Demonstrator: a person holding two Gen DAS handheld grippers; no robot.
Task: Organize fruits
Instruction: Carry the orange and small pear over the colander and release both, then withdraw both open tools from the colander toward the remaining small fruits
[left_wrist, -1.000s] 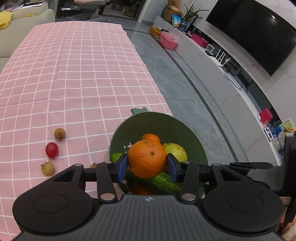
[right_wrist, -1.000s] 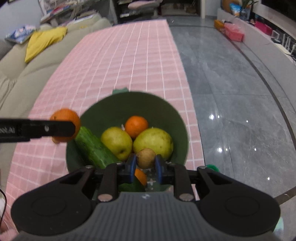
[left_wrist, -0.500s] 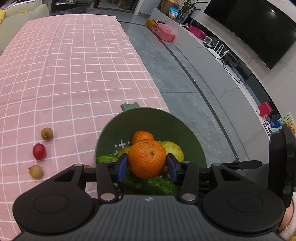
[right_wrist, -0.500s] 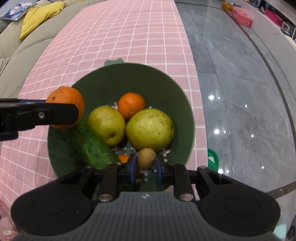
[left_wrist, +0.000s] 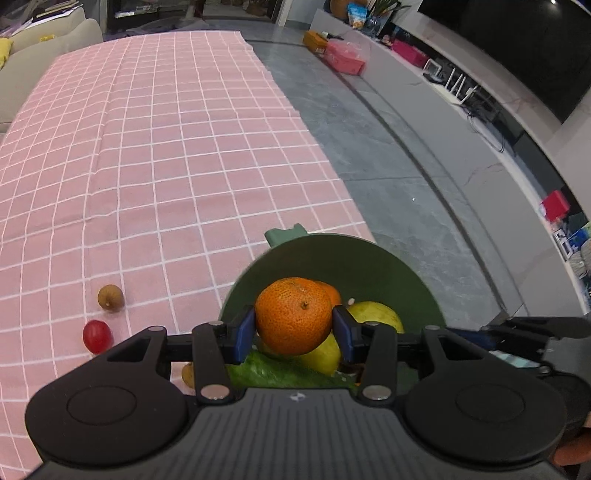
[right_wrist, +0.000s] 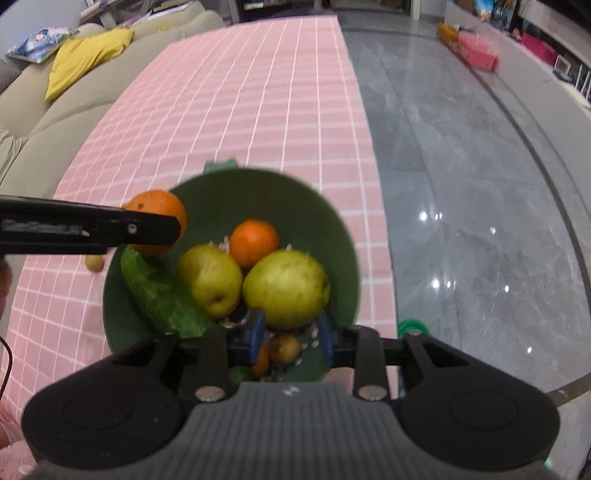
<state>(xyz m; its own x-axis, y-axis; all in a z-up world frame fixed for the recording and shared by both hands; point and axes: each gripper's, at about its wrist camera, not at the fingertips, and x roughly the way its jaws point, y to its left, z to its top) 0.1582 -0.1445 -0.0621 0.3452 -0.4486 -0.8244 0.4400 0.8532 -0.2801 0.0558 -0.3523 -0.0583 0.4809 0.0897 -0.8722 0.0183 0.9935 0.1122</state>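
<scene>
My left gripper (left_wrist: 294, 328) clamped on orange (left_wrist: 293, 315) above bowl (left_wrist: 373, 254) rim; right gripper (right_wrist: 290, 338) spread apart, longan (right_wrist: 283, 348) loose in bowl. Judged next: lower orange, release.

Cucumber (left_wrist: 280, 371) mostly behind the left gripper (left_wrist: 294, 328); whole right wrist view blurred.
</scene>
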